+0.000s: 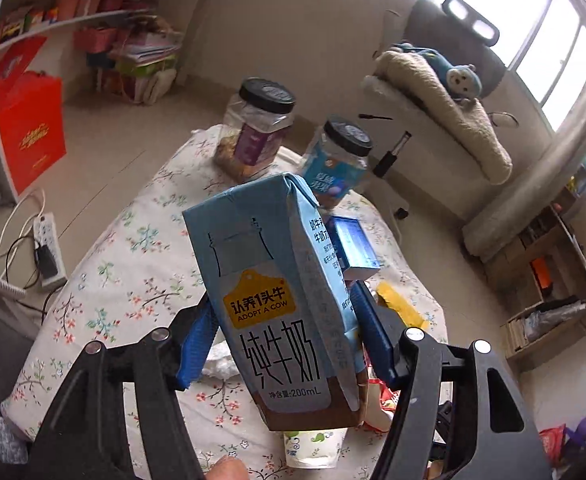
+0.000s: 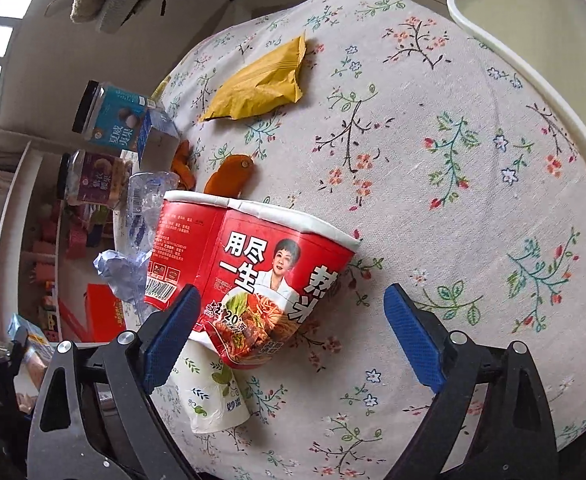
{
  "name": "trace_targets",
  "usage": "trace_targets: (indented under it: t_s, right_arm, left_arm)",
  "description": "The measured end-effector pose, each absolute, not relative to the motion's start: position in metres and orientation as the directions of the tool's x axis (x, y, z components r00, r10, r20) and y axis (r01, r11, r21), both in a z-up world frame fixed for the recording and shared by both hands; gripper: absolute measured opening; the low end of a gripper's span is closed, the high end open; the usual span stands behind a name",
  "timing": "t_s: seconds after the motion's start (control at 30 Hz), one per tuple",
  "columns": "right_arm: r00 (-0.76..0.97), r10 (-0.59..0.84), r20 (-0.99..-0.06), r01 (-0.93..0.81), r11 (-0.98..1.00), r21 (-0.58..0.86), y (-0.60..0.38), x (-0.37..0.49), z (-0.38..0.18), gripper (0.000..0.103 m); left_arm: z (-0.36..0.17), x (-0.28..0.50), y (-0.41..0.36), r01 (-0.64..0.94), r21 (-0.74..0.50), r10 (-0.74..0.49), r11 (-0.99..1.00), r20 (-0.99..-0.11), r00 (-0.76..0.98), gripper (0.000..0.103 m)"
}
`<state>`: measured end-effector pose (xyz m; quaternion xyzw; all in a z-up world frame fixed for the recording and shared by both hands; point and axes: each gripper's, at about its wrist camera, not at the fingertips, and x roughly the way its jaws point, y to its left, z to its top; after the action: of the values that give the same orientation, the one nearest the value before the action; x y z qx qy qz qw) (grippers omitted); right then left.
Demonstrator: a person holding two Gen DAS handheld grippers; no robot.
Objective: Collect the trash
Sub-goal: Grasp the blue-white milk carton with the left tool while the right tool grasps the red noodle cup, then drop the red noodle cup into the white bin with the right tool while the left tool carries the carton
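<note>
My left gripper (image 1: 285, 332) is shut on a blue 200 mL milk carton (image 1: 277, 300) and holds it upright above the floral table (image 1: 125, 264). My right gripper (image 2: 293, 332) is open and empty over the table, its fingers either side of a red instant-noodle cup (image 2: 253, 272) lying on its side. A white paper cup (image 2: 213, 396) lies just below the noodle cup. A yellow snack wrapper (image 2: 261, 84), orange peel (image 2: 229, 176), a crumpled clear plastic bottle (image 2: 145, 208) and a small blue box (image 2: 157, 136) lie further off.
Two black-lidded jars (image 1: 257, 128) (image 1: 337, 160) stand at the table's far end. A white bin's rim (image 2: 533, 64) is at the table's upper right in the right wrist view. A red bag (image 1: 29, 128), shelves and a power strip (image 1: 49, 248) are on the floor side.
</note>
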<state>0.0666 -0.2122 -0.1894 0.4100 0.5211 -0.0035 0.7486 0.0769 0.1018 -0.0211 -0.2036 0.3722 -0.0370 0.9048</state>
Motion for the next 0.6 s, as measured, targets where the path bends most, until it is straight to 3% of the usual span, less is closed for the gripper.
trace_targets:
  t_s: [0.1, 0.17, 0.37, 0.6]
  right_arm:
    - [0.476, 0.441, -0.761, 0.419, 0.648, 0.637, -0.203, 0.074, -0.192, 0.077]
    - [0.466, 0.49, -0.737, 0.4, 0.626, 0.67, -0.199, 0.08, -0.196, 0.04]
    - [0.533, 0.42, -0.735, 0.315, 0.707, 0.633, -0.193, 0.083, -0.167, 0.029]
    - [0.645, 0.259, -0.719, 0.191, 0.856, 0.48, -0.19, 0.082, -0.112, 0.029]
  left_arm:
    - [-0.005, 0.088, 0.075, 0.03, -0.331, -0.24, 0.943, -0.613, 0.753, 0.064]
    - [-0.007, 0.092, 0.064, 0.074, -0.287, -0.237, 0.955, -0.589, 0.772, 0.064]
    - [-0.037, 0.109, 0.063, 0.061, -0.299, -0.251, 0.952, -0.653, 0.715, 0.064]
    - [-0.035, 0.105, 0.061, 0.04, -0.262, -0.204, 0.964, -0.637, 0.744, 0.064]
